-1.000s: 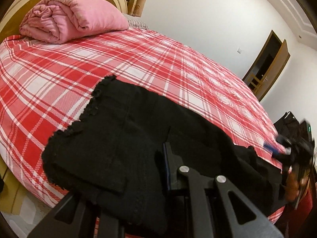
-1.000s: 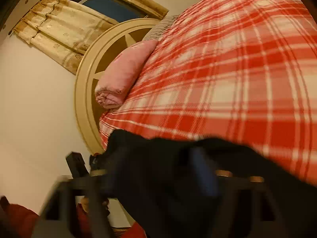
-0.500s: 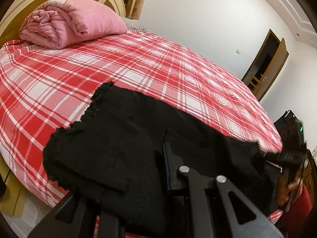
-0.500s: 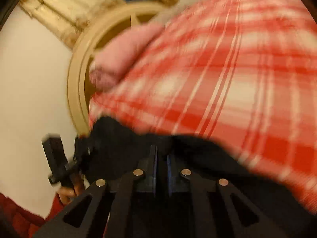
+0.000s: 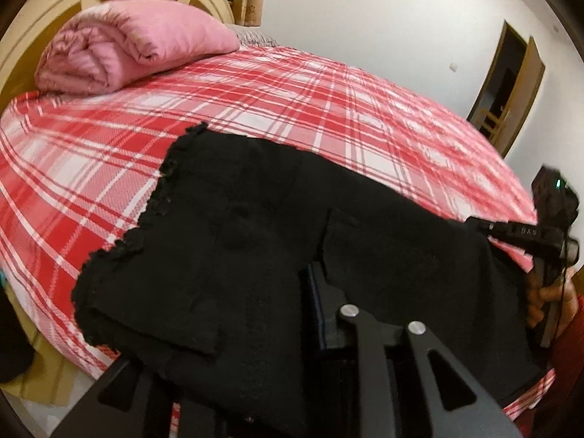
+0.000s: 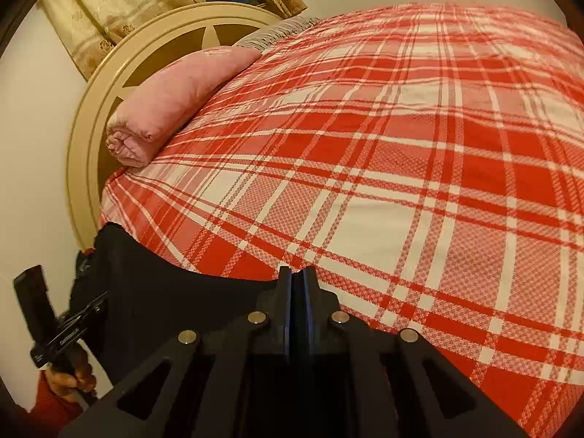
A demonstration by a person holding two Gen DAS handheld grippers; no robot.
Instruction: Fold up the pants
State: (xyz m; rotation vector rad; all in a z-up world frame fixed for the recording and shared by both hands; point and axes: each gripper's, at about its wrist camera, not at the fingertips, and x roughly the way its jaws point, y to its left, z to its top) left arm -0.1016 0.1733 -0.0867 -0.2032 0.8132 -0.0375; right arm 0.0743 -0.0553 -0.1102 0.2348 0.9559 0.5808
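Two grippers are working at the near edge of a bed covered in a red and white plaid sheet [image 5: 328, 109].

From the left wrist camera, the black pants [image 5: 237, 237] are lying folded across the near side of the sheet, their frilled hem running along the left and one flap doubled over at the lower left. The left gripper [image 5: 262, 328] is sitting low in the picture with the black cloth draping over and between its fingers; its jaws have just been opening a little, with the cloth between them, and the left finger is hiding under the fabric, so I cannot tell whether the pads are pressing. A rolled pink blanket [image 5: 127, 47] is resting at the cream headboard [image 5: 33, 36]. At the right edge, a hand [image 5: 547, 299] is gripping the handle of the right gripper [image 5: 474, 223], whose tip is meeting the far corner of the pants.

From the right wrist camera, the right gripper [image 6: 297, 284] is showing its two fingers [image 6: 284, 292] pressed together, pinching the edge of the pants [image 6: 164, 303] where the cloth is meeting the sheet [image 6: 401, 146]. The pants are stretching away to the left, where the other hand [image 6: 69, 376] is holding the left gripper [image 6: 85, 301] against the fabric. The pink blanket [image 6: 175, 98] and headboard [image 6: 80, 146] are sitting beyond, under a gold curtain [image 6: 109, 3].
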